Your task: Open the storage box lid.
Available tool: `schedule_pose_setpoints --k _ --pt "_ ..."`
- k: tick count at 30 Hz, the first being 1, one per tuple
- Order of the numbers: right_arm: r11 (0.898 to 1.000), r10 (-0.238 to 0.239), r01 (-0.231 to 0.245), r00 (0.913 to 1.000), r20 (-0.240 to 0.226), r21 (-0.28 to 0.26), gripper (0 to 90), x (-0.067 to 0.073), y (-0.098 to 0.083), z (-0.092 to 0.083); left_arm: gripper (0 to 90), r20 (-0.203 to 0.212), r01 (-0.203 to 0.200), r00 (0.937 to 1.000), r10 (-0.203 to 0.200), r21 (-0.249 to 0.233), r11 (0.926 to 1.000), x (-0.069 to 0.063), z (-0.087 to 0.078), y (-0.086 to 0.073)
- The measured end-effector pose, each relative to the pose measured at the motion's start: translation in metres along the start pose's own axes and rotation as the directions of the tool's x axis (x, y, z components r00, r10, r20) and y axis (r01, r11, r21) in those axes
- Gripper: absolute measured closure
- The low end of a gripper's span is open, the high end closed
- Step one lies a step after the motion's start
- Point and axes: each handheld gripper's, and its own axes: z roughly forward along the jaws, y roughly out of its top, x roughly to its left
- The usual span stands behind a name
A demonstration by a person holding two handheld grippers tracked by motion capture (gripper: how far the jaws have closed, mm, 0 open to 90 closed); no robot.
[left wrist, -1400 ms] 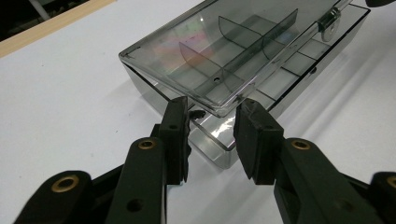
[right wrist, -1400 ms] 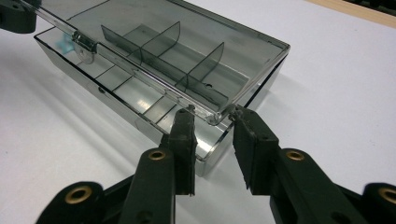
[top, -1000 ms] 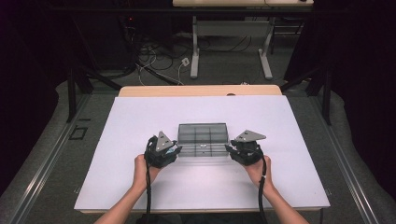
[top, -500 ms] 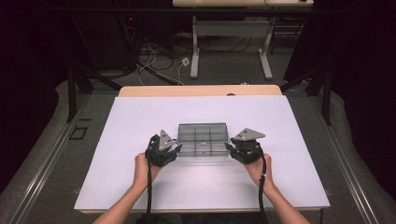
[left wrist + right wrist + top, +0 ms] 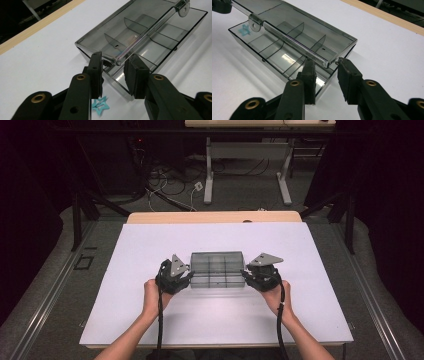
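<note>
The smoky clear plastic compartment box is sat mid-table on the white table, long axis running side to side, so each end is faced by one claw. Left claw and right claw are both parted, straddling the half-open lid's edge, nothing visibly squeezed yet.

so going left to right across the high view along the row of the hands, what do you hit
bare white table → left tool → clear smoky divided box → right tool → bare white table again
</note>
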Motion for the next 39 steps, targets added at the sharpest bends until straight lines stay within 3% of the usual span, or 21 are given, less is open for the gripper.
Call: schedule_pose_setpoints --k 1,2,8,9,11,15,27,32,38,39 --pt "1.000 -0.004 0.004 1.0000 0.000 0.002 68.1 -0.001 0.001 0.000 68.6 -0.005 -0.016 0.9999 0.016 0.005 0.9999 0.002 -0.001 0.001" --pt "1.000 -0.001 0.001 1.0000 0.000 0.000 68.3 -0.001 0.003 0.000 68.9 0.002 -0.001 1.0000 0.001 0.002 1.0000 0.001 -0.001 0.002" --pt "1.000 -0.026 0.026 0.9996 0.009 0.014 69.5 -0.002 0.009 -0.001 71.4 0.008 0.000 1.0000 0.000 0.009 1.0000 0.006 -0.003 0.007" --pt "1.000 -0.027 0.027 0.9996 0.008 0.016 70.1 -0.002 0.010 -0.001 71.8 0.000 -0.018 0.9998 0.018 0.012 0.9998 0.007 -0.004 0.008" --pt "1.000 -0.024 0.024 0.9997 0.007 0.011 70.5 -0.003 0.012 -0.002 72.2 0.015 0.003 0.9999 -0.004 0.016 0.9999 0.007 -0.004 0.011" --pt "0.999 -0.029 0.029 0.9994 0.018 0.016 70.7 -0.004 0.017 -0.002 72.4 0.014 -0.016 0.9998 0.016 0.024 0.9996 0.010 -0.005 0.016" --pt "0.998 -0.042 0.040 0.9986 0.032 0.053 73.1 -0.010 0.036 0.001 75.5 0.022 0.013 0.9997 -0.014 0.027 0.9995 0.021 -0.005 0.031" --pt "0.997 -0.044 0.041 0.9984 0.037 0.061 74.3 -0.014 0.044 0.004 77.4 0.015 0.001 0.9999 -0.002 0.034 0.9994 0.027 -0.005 0.036" --pt "0.996 -0.046 0.044 0.9986 0.028 0.078 76.0 -0.019 0.052 0.006 79.2 0.031 0.015 0.9994 -0.016 0.048 0.9987 0.034 -0.005 0.043" --pt "0.996 -0.046 0.043 0.9985 0.030 0.082 76.2 -0.020 0.054 0.006 79.3 0.023 0.023 0.9994 -0.023 0.031 0.9992 0.034 -0.004 0.043"
